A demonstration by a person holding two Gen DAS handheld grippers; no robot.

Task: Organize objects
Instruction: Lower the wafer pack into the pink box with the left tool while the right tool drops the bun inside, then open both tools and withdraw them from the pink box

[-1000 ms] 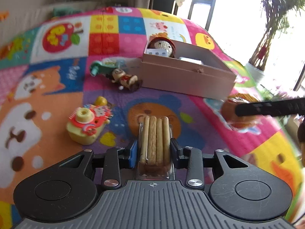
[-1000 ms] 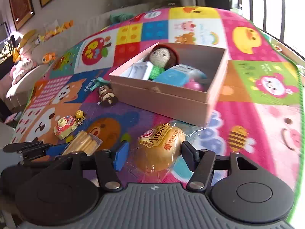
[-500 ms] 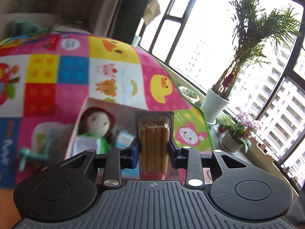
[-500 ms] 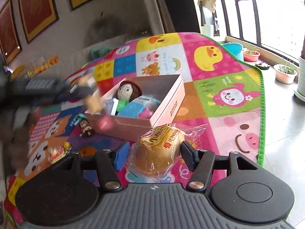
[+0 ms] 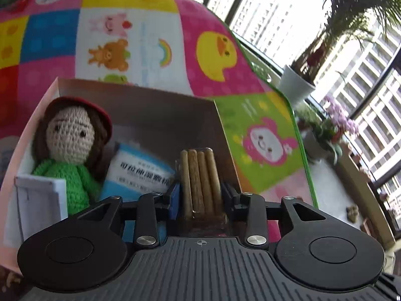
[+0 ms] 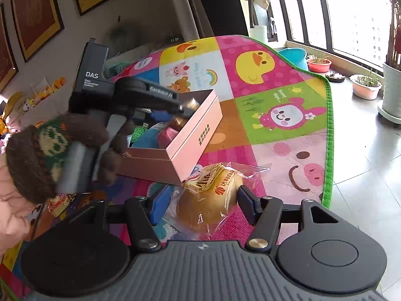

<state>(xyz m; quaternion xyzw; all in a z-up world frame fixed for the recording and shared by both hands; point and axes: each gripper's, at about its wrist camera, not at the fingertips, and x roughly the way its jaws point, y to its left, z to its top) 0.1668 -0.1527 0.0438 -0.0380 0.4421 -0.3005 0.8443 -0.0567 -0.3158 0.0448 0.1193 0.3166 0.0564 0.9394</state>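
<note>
- A patchwork play mat (image 6: 280, 80) with cartoon animals covers the floor; grey tile (image 6: 363, 150) lies bare beyond its green right edge.
- Windows run along the far right, with potted plants (image 6: 366, 86) on the tile beneath them; framed pictures (image 6: 35, 20) hang on the far-left wall.
- A pink box (image 6: 193, 135) sits open on the mat, left of centre.
- The left gripper (image 5: 200, 190) is clamped on a pack of biscuit sticks (image 5: 200, 175), held over the box's right end, near its right wall.
- A knitted doll (image 5: 72, 145) and a blue packet (image 5: 140, 173) lie in the box to the left.
- The right gripper (image 6: 200, 200) has its jaws spread, a wrapped bun (image 6: 210, 195) between them; whether the pads touch it is unclear.
- The bun is at the box's near corner.
</note>
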